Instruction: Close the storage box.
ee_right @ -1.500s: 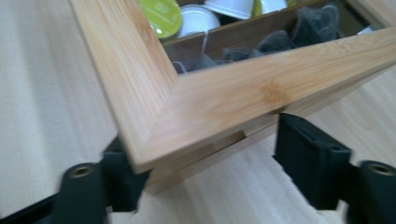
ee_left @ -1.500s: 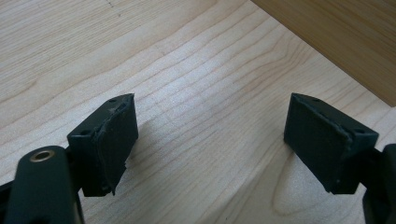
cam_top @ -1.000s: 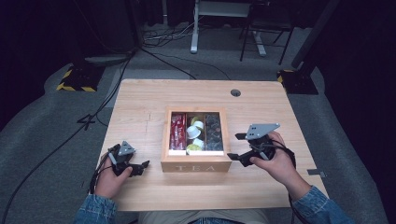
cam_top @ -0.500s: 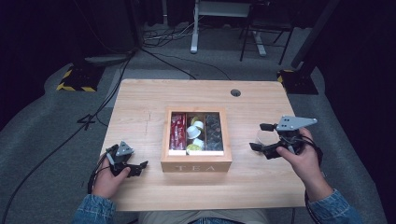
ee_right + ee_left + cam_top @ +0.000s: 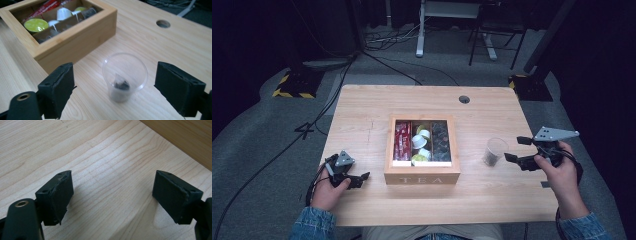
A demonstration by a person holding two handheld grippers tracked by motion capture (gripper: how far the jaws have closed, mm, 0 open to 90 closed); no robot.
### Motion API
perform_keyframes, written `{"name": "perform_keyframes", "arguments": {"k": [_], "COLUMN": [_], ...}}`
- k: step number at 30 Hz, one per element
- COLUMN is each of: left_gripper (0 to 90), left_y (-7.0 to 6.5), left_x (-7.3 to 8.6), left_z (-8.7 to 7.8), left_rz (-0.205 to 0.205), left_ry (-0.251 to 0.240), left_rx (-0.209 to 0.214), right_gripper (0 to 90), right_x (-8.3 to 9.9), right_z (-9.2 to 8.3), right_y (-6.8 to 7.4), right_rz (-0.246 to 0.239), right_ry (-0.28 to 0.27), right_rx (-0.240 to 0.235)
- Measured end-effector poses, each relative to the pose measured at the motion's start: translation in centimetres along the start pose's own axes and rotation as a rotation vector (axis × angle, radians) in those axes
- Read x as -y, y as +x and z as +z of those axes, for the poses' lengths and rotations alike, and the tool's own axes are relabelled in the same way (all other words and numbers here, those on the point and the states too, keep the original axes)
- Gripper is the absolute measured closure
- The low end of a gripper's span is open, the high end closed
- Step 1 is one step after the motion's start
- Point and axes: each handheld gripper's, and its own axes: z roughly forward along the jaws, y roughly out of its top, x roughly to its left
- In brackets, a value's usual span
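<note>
Beyond the right gripper's (image 5: 113,88) parted fingers (image 5: 58,86) stands the cup (image 5: 124,75).

Clear plastic cup (image 5: 495,151), upright, open top, stands on the table (image 5: 362,115) near its right edge, approx. midway front to back, just right of the wooden tea box (image 5: 422,176), not touching it. Dark tea bag (image 5: 120,83) lies crumpled at cup's bottom.
</note>
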Motion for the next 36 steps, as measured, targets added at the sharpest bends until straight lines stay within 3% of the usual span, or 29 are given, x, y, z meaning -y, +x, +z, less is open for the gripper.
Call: {"name": "perform_keyframes", "arguments": {"k": [10,13,20,26,30,36], "left_gripper": [16.3,16.3,16.3,16.2,16.2,16.2], "left_y": [0.2,0.2,0.2,0.2,0.3,0.3], "left_x": [-0.2,-0.2,-0.2,-0.2,-0.2,-0.2], "left_z": [0.2,0.2,0.2,0.2,0.2,0.2], "left_rz": [-0.002,-0.001,0.0,0.002,0.004,0.004], "left_ry": [0.004,0.004,0.004,0.005,0.005,0.004], "left_rx": [0.002,0.001,0.0,0.002,0.001,0.001], "right_gripper": [17.1,17.5,18.3,18.2,16.1,16.3], "right_x": [3.5,4.8,7.5,9.4,10.4,11.5], "right_z": [-0.6,-0.5,0.4,1.8,2.7,3.6], "right_y": [-2.5,-3.1,-4.8,-5.6,-5.8,-6.0], "right_rz": [0.073,0.104,0.184,0.204,0.229,0.218], "right_ry": [0.059,0.027,0.038,0.07,0.064,0.083], "right_rx": [0.089,0.131,0.129,0.127,0.143,0.152]}}
